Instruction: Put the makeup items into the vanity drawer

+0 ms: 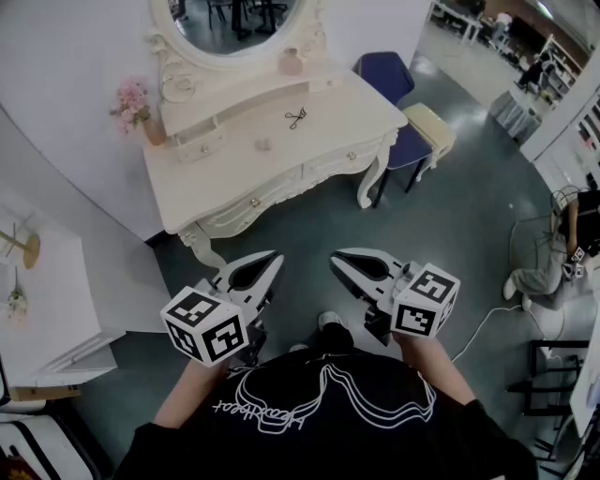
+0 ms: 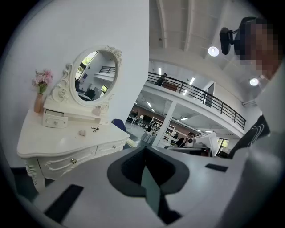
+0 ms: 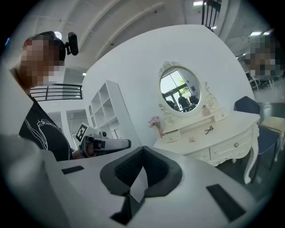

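Farthest left on the vanity counter [image 1: 309,141] I see a vase of pink flowers [image 1: 134,105], close to the wall. Just beside it is a small drawer unit [image 1: 199,142], which sits under the oval mirror [image 1: 234,23]. The makeup is all out on top. A small pink item [image 1: 263,145] lies on the open surface. A black eyelash curler [image 1: 296,117] lies a little further right and back from it. A pink bottle [image 1: 291,62] stands on the raised ledge at the mirror's foot. The front drawers [image 1: 328,167] below the counter edge look pushed in.

Both tools are low and close to my operator's body, well apart from the counter, over the grey floor. The left tongs [image 1: 274,255] have their tips together with nothing between them, and their own camera shows the two halves meeting. The right tongs [image 1: 337,255] are the same, tips pressed together and empty. Each pair points up toward the vanity.

To the right of the counter a blue chair [image 1: 386,75] is tucked against its side, with a cream-topped stool [image 1: 429,127] next to it. At the far right a person [image 1: 562,253] sits on the floor.
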The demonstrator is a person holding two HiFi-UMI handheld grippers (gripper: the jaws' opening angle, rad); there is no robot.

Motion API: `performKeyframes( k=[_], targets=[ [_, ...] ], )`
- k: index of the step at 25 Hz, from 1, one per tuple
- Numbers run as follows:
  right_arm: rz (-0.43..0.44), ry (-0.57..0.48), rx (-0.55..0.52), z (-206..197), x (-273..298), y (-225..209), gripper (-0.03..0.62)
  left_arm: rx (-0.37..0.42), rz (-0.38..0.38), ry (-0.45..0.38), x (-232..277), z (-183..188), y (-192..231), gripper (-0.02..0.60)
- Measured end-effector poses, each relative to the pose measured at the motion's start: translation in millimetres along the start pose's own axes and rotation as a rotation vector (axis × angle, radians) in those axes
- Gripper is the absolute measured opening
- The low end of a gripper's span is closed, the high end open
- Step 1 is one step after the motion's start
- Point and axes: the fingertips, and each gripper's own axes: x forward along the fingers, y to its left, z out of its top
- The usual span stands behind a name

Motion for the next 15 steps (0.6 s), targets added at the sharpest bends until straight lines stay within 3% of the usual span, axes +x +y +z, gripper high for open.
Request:
performKeyframes(
  k=[15],
  targets=[
    [0.038, 0.023, -0.003, 1, 31, 18, 0.006, 0.019, 0.036, -0.047, -29, 9, 14, 0.003]
  ],
)
